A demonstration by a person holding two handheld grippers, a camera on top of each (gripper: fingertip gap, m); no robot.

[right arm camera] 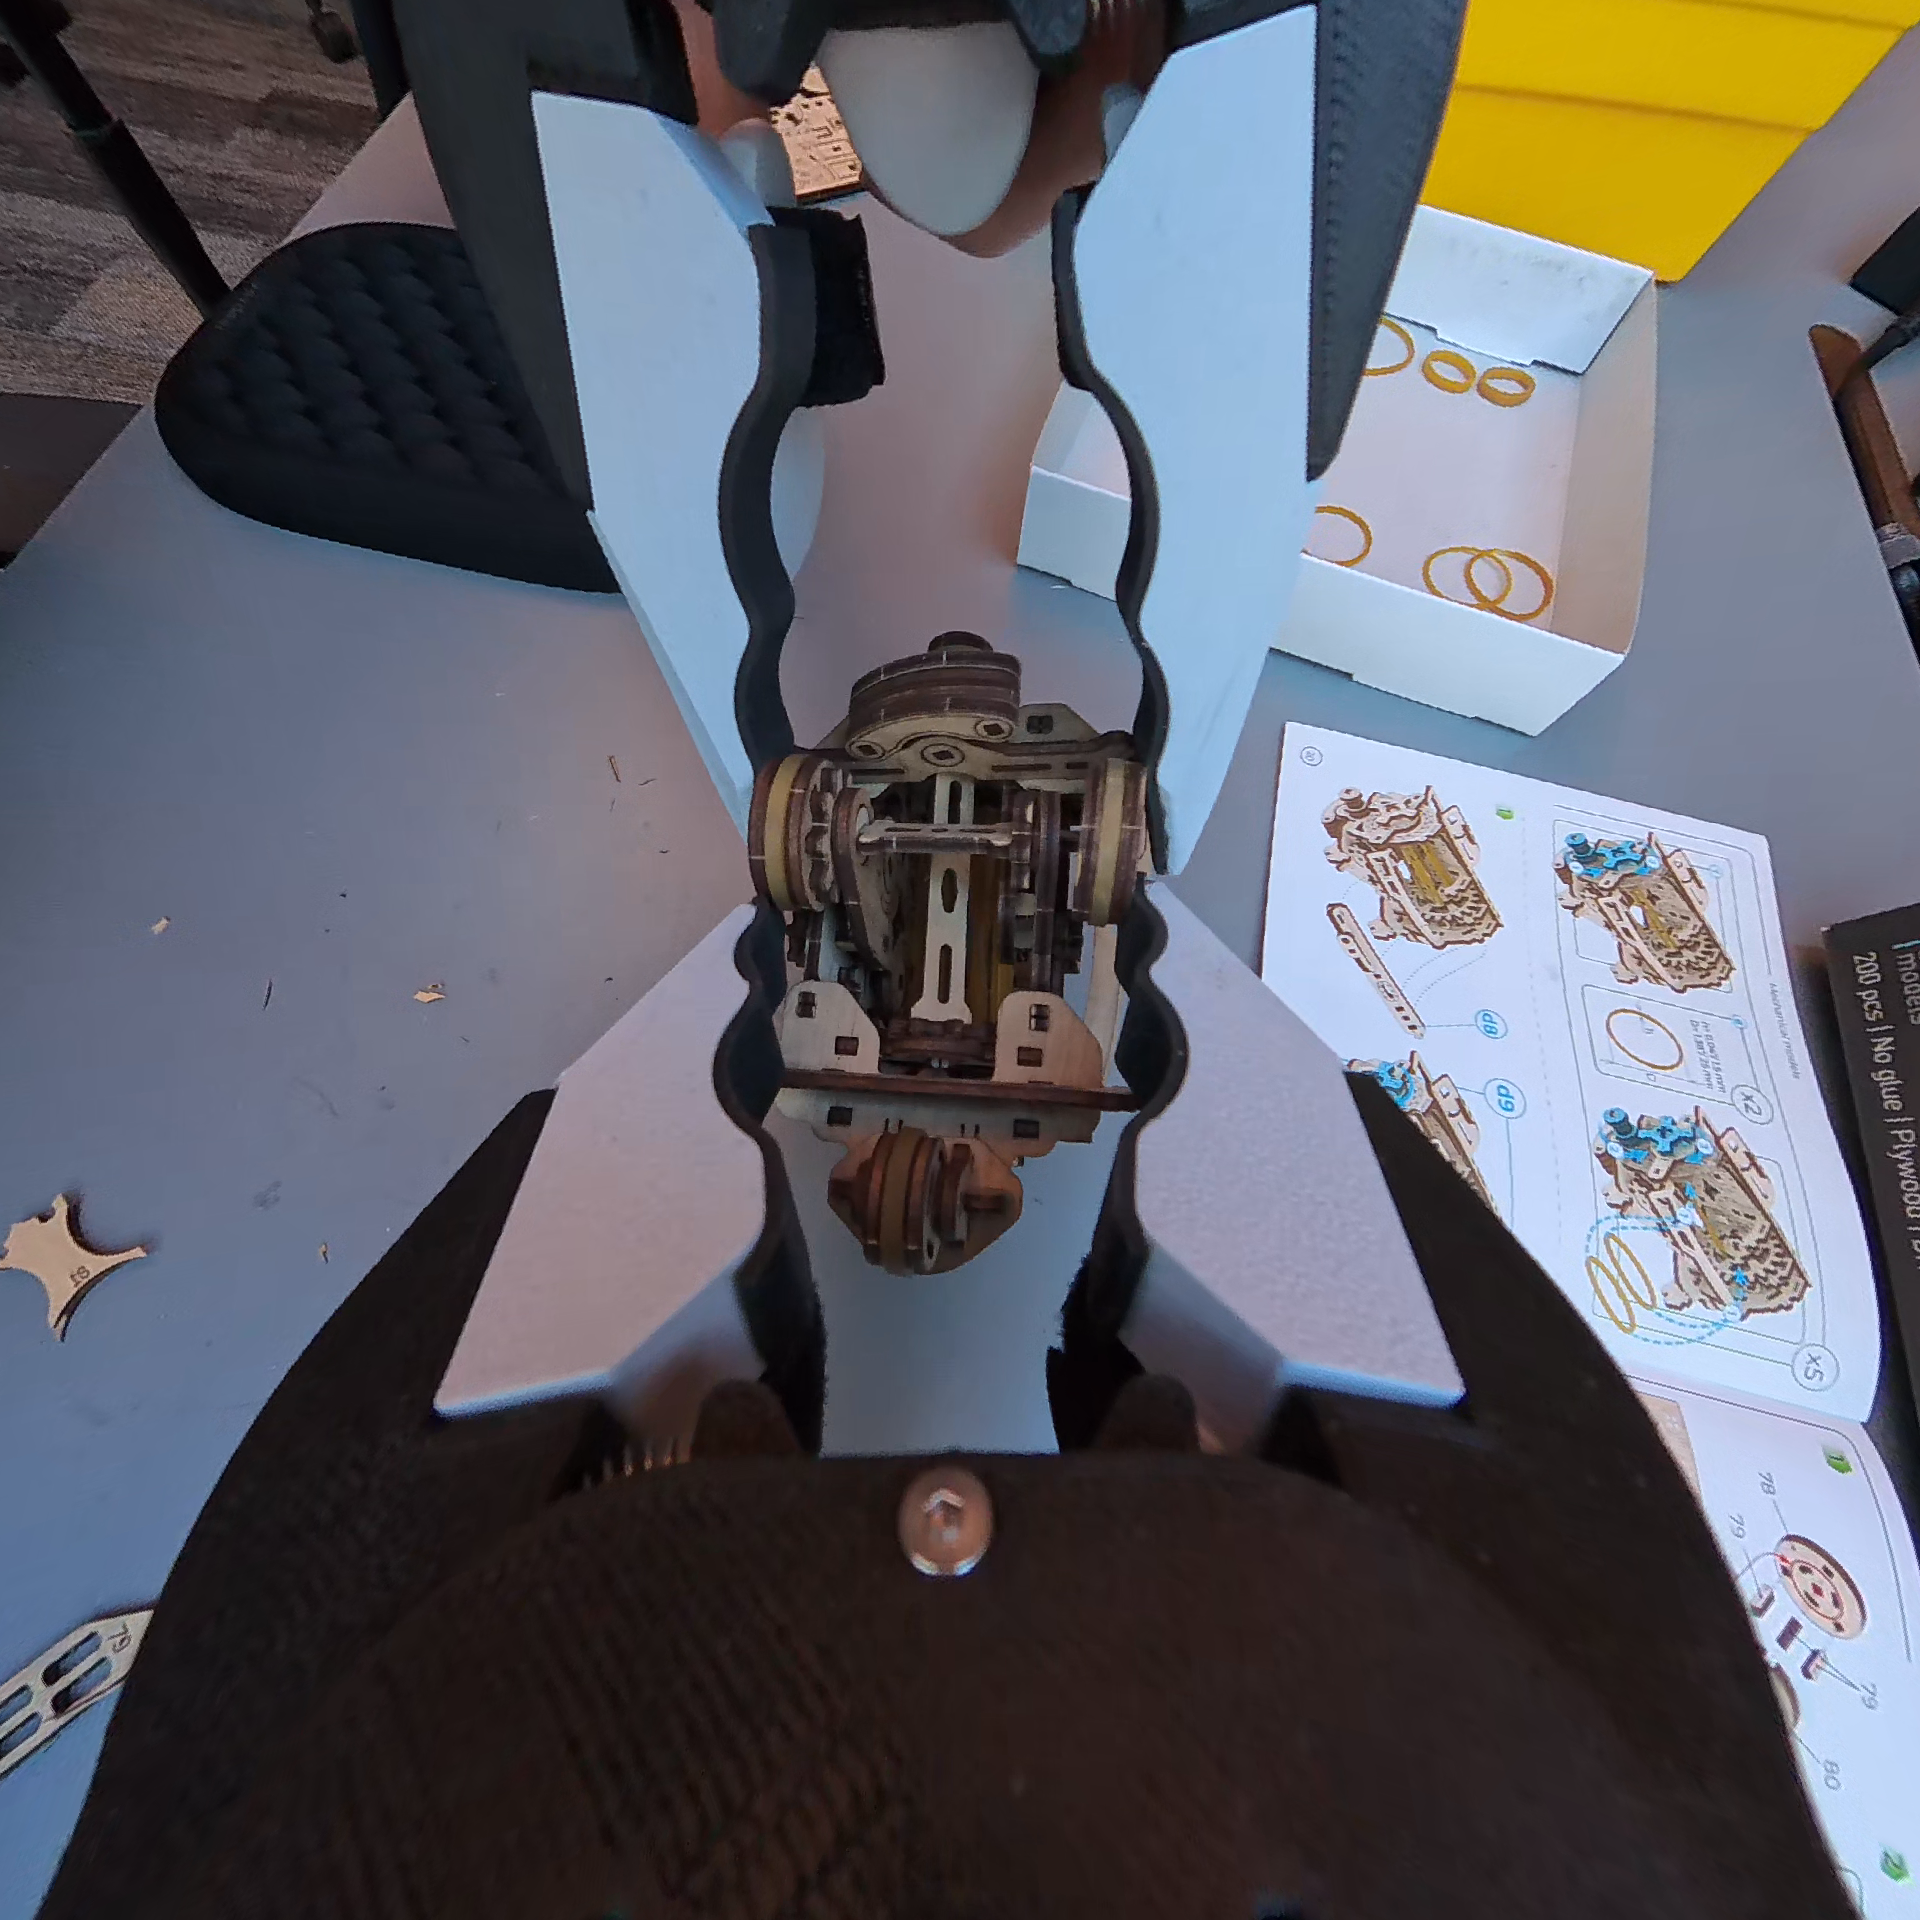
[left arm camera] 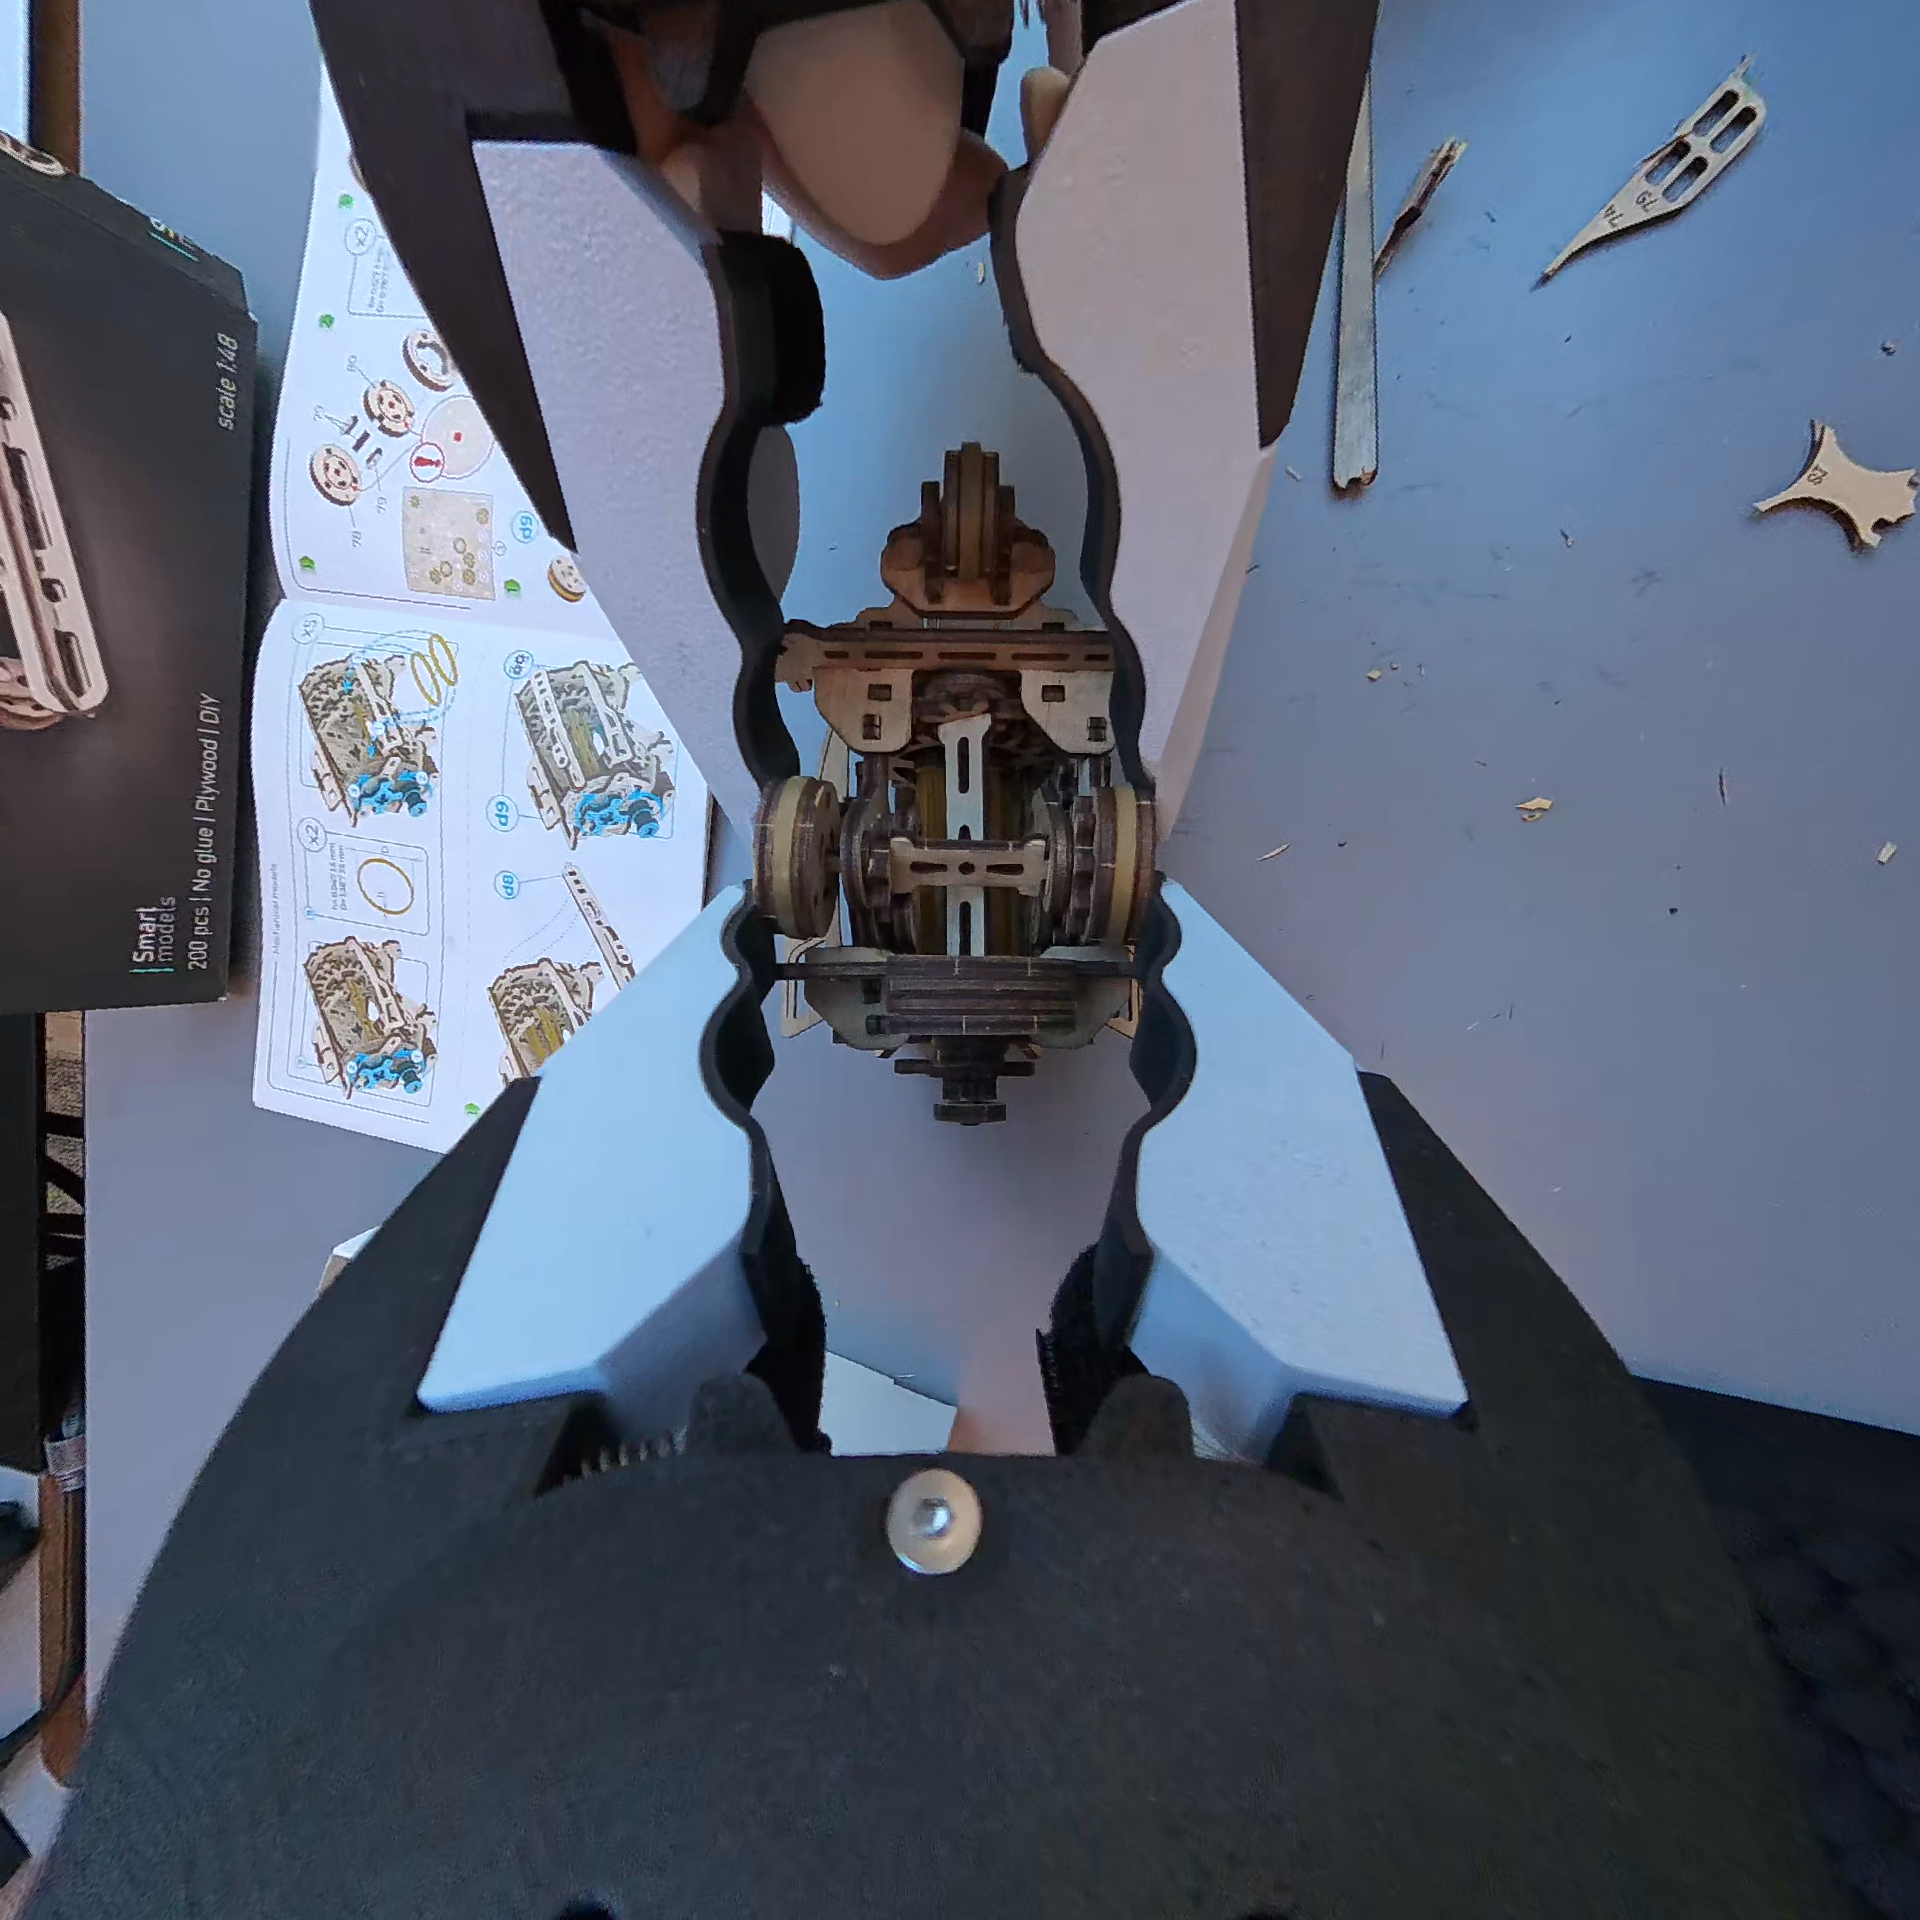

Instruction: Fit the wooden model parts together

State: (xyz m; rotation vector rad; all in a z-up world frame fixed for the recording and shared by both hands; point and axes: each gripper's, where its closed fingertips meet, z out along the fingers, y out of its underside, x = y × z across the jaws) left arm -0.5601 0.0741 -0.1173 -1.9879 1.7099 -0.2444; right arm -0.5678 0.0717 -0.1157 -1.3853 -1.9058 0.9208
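Observation:
A half-built wooden model (left arm camera: 966, 831) with wheels, gears and yellow rubber bands is held above the grey-blue table between both grippers. My left gripper (left arm camera: 951, 914) comes in from the bottom of the left wrist view and is shut on the model's flat plate end. My right gripper (left arm camera: 951, 774) comes in from the top, opposite it. In the right wrist view the right gripper (right arm camera: 951, 909) is shut on the model (right arm camera: 935, 935) at its other plate end, with the left gripper (right arm camera: 961, 800) facing it. The fingertips of the two grippers nearly meet beside the wheels.
An open instruction booklet (left arm camera: 436, 790) and a black box (left arm camera: 114, 644) lie on one side. Loose wooden offcuts (left arm camera: 1839, 499) and a flat strip (left arm camera: 1356, 343) lie on the other. A white tray (right arm camera: 1455, 665) holds yellow rubber bands (right arm camera: 1486, 582). A black chair seat (right arm camera: 364, 405) stands beyond the table edge. My two grippers' fingertips are within a few centimetres of each other.

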